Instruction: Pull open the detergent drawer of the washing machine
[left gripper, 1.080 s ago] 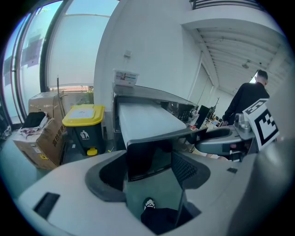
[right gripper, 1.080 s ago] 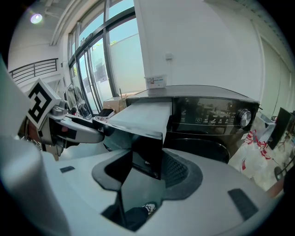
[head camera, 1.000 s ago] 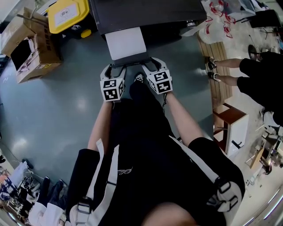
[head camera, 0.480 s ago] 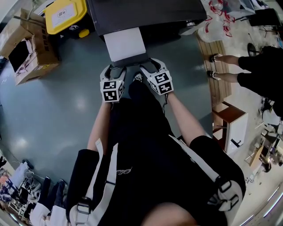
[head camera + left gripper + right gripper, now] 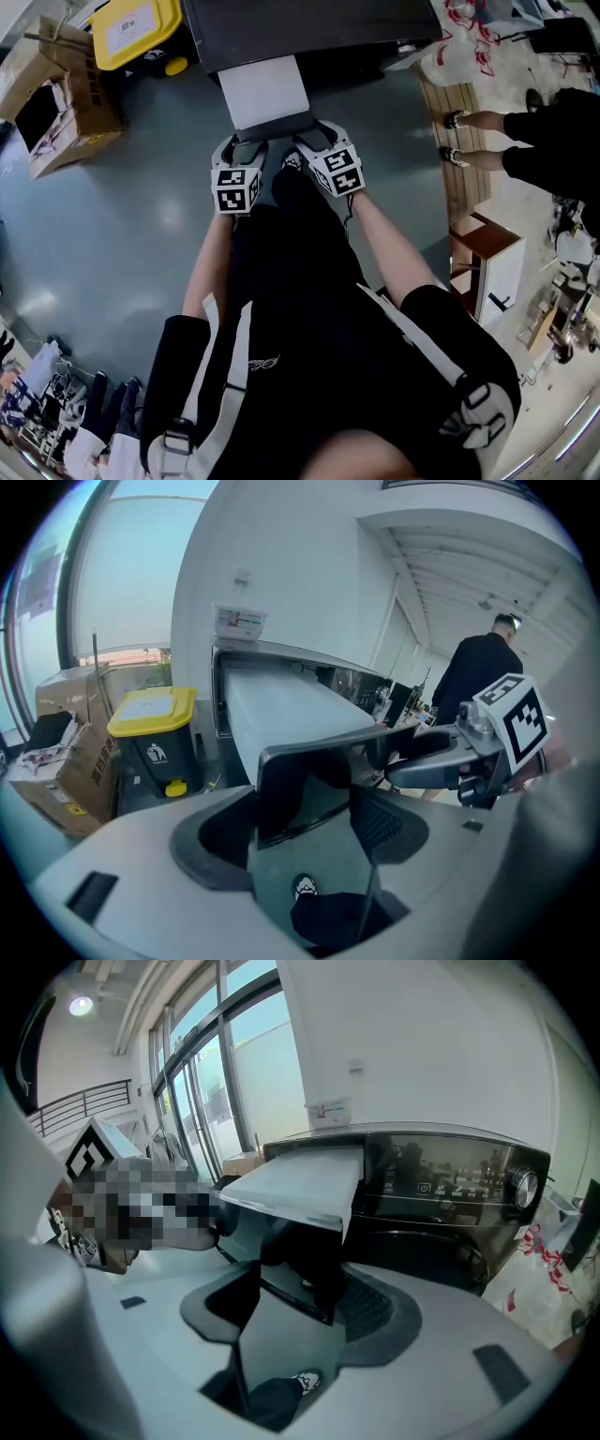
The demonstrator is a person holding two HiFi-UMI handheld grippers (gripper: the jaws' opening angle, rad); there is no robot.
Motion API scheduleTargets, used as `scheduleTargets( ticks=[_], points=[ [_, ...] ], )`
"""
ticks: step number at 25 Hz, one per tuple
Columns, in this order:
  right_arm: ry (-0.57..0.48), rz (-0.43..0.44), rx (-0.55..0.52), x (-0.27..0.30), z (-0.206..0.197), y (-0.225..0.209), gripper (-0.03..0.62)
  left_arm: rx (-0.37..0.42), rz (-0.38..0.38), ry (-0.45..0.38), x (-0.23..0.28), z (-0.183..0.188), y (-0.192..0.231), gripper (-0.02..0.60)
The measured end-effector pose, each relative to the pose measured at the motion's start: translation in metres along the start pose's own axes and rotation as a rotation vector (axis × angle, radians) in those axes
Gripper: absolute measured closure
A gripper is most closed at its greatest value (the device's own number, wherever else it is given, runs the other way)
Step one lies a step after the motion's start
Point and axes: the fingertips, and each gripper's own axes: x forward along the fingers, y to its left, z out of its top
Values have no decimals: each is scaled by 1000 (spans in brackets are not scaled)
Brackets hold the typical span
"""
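The detergent drawer stands pulled out from the near face of the dark washing machine. Its top shows as one flat white surface, and its dark front panel is the nearest edge. The left gripper has its jaws spread around the panel's left end and is not clamped on it. The right gripper is at the right end, its jaws opening with the panel's corner loose between them. Bare grey floor lies open to the left. Further left are an open cardboard box holding something dark and a bin with its yellow lid shut. A bystander's legs stand well apart on the right.
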Motion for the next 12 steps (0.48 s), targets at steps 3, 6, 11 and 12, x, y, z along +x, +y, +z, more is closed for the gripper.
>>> scheduleTargets(
  ticks=[3, 6, 11, 12],
  points=[
    [5, -4, -9, -2, 0, 1, 339, -4, -5, 3, -2, 0, 0, 276],
    [8, -8, -11, -5, 0, 2, 344, -9, -4, -2, -4, 0, -1, 276],
    [1, -25, -4, -7, 2, 4, 344, -18, 2, -16, -7, 1, 0, 276],
    [4, -28, -2, -7, 2, 4, 344, -19, 2, -16, -7, 1, 0, 277]
  ],
)
